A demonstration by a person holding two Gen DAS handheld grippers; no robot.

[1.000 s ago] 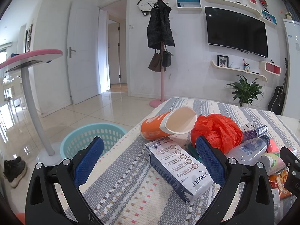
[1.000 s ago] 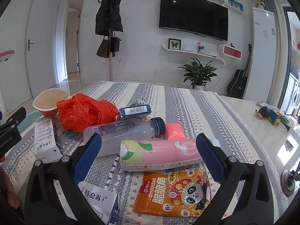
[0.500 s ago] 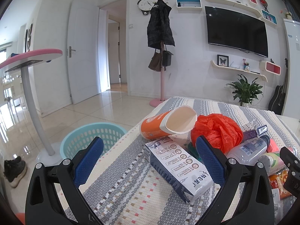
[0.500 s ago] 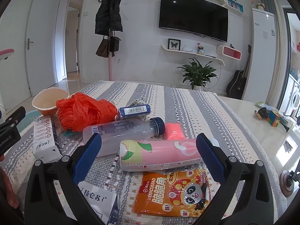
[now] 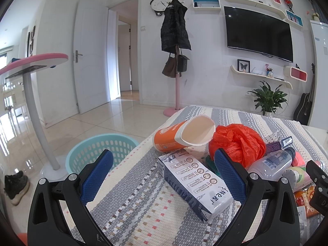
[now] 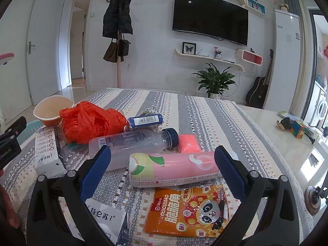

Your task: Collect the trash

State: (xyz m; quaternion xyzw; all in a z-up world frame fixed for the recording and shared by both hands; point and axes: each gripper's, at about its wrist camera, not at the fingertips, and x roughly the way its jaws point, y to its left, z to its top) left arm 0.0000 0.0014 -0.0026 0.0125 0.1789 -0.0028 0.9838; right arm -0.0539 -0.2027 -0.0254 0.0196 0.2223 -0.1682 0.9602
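Observation:
Trash lies on a striped tablecloth [image 5: 131, 209]. My left gripper [image 5: 162, 176] is open and empty, with a white milk carton [image 5: 194, 184] lying between its fingers. Beyond it lie a tipped orange paper cup [image 5: 184, 135] and a crumpled red plastic bag [image 5: 235, 143]. My right gripper [image 6: 162, 174] is open and empty, with a pink bottle [image 6: 174, 168] between its fingers. A clear bottle [image 6: 133, 143], an orange snack bag [image 6: 188, 211] and a second carton [image 6: 106, 223] lie near it.
A teal laundry basket [image 5: 98, 151] stands on the floor left of the table. A pink-topped stand [image 5: 37, 106] and shoes [image 5: 15, 184] are beyond it. A Rubik's cube [image 6: 298, 128] sits on the bare table at right. A blue wrapper [image 6: 145, 121] and a pink block [image 6: 188, 145] lie mid-table.

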